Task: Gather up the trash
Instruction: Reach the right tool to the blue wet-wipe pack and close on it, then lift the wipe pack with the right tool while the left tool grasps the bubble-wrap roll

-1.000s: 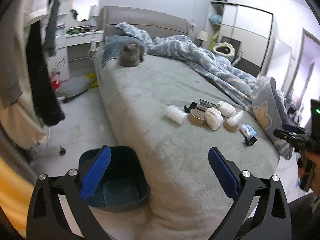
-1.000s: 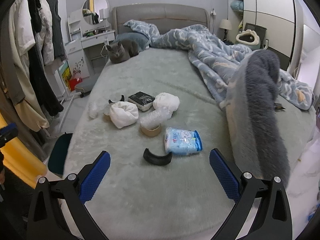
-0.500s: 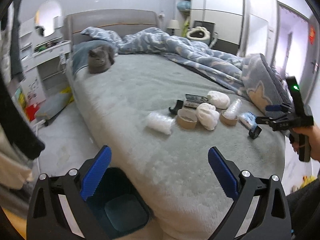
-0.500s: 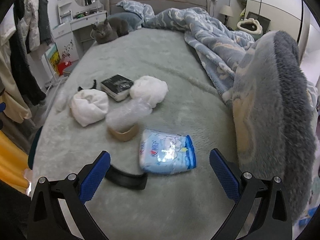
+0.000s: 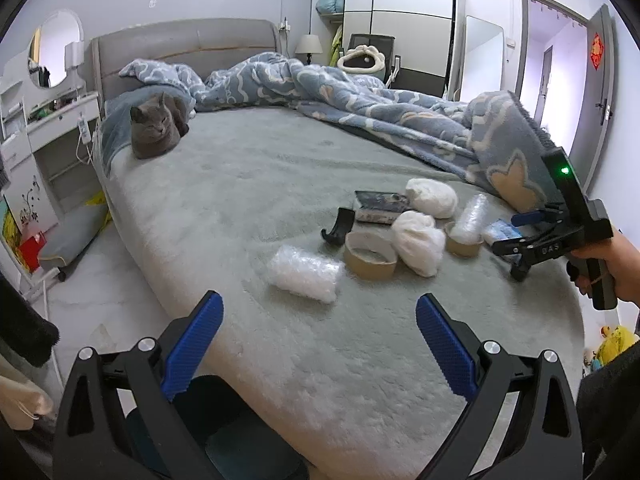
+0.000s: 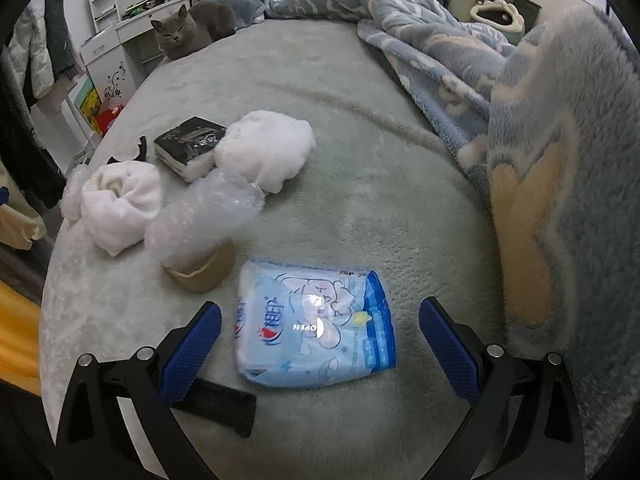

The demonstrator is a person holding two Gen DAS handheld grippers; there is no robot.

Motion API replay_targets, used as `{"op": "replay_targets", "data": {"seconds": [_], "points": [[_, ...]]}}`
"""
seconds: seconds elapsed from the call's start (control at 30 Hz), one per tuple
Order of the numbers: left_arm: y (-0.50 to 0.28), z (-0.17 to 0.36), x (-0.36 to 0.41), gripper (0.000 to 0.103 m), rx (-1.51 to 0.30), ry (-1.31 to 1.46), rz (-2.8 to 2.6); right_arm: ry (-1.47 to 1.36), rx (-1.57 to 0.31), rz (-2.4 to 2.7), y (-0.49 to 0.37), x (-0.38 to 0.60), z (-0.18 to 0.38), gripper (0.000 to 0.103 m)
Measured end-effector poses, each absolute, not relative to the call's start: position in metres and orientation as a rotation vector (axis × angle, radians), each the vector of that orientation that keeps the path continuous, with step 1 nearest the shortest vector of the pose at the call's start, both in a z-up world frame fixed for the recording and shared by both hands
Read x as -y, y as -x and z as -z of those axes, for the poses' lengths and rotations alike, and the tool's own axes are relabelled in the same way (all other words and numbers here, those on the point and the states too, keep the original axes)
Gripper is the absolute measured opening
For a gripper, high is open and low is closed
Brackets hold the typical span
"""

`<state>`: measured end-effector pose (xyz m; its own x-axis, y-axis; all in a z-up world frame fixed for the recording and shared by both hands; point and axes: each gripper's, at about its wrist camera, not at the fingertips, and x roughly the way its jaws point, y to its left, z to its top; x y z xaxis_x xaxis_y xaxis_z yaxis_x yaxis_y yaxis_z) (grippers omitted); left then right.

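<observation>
Trash lies uncollected across the grey bed as the right claw, spread wide and empty, straddles a blue wipes pack, while the left claw, equally wide, hovers above a dark bin; collecting has barely begun.

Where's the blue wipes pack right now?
In the right wrist view, the blue wipes pack lies on the bed between the open right claw fingers, beside the tape roll.
</observation>
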<state>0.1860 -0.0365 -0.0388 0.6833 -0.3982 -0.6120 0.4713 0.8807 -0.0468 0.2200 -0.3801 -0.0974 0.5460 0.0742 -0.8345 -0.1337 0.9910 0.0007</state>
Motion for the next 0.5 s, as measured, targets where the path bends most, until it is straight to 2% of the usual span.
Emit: {"op": "replay_targets", "data": {"seconds": [0.17,0.23,0.5], "points": [[-0.198,0.048,0.033,0.098,-0.675,-0.129,0.485,0.065,-1.007,-0.125,-0.225,0.378,0.105,0.077],[-0.200,0.048,0.033,0.098,-0.674,-0.119,0.492,0.072,-0.998,-0.127,-0.227,0.374,0.103,0.074],[-0.213,0.055,0.046,0.098,-0.694,-0.109,0.509,0.126,-0.936,-0.033,-0.236,0.370,0.080,0.073]]}}
